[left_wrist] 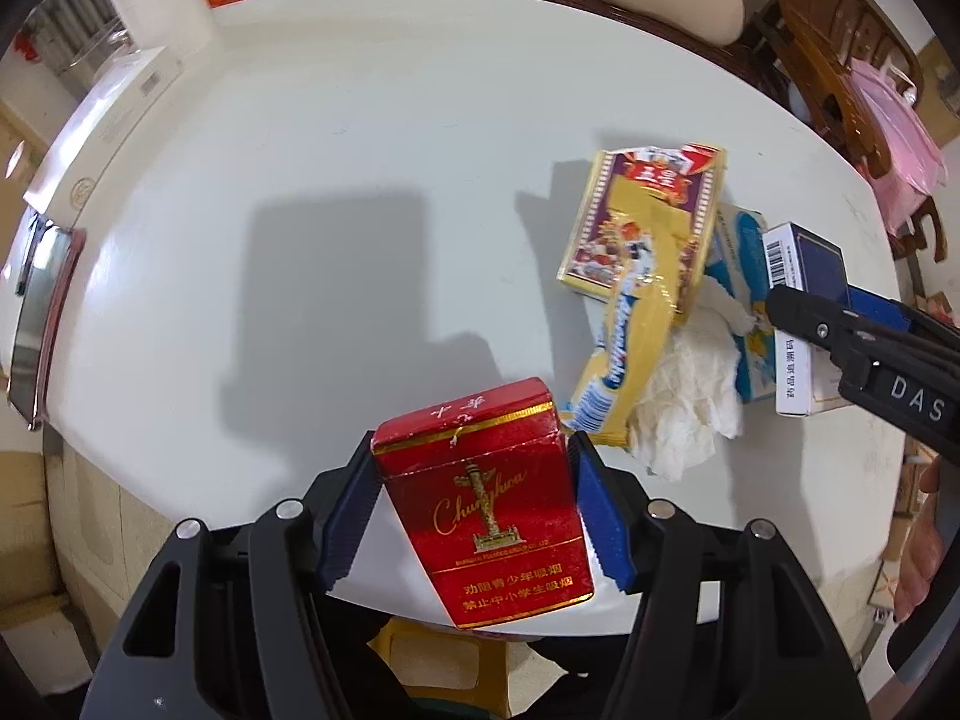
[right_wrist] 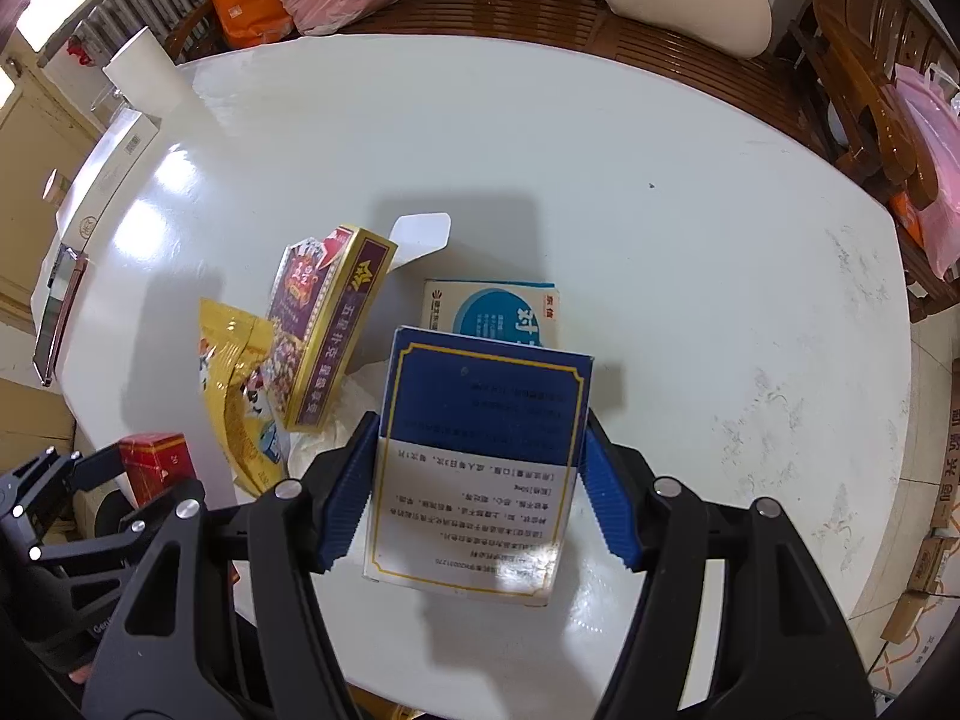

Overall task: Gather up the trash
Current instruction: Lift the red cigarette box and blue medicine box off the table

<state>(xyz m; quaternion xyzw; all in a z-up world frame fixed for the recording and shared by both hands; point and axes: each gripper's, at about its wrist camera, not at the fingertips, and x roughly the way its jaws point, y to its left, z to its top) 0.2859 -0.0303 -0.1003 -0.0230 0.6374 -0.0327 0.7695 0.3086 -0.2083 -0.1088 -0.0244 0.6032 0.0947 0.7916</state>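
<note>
My left gripper [left_wrist: 474, 450] is shut on a red cigarette pack [left_wrist: 492, 498], held upright above the near edge of the white table [left_wrist: 360, 180]. My right gripper [right_wrist: 480, 426] is shut on a blue-and-white medicine box [right_wrist: 480, 450], just above the trash pile. On the table lie a purple-and-gold card box [right_wrist: 324, 330], a yellow wrapper [right_wrist: 240, 384], a crumpled tissue [left_wrist: 684, 408] and a light-blue medicine box [right_wrist: 492, 312]. In the right wrist view the left gripper [right_wrist: 114, 462] with the red pack [right_wrist: 156, 456] is at lower left.
A paper roll [left_wrist: 162, 6], a long white box [left_wrist: 102, 120] and a flat dark device [left_wrist: 36, 312] sit along the table's left side. Wooden chairs with a beige cushion [right_wrist: 684, 0] and pink bags [right_wrist: 930, 168] ring the far and right edges.
</note>
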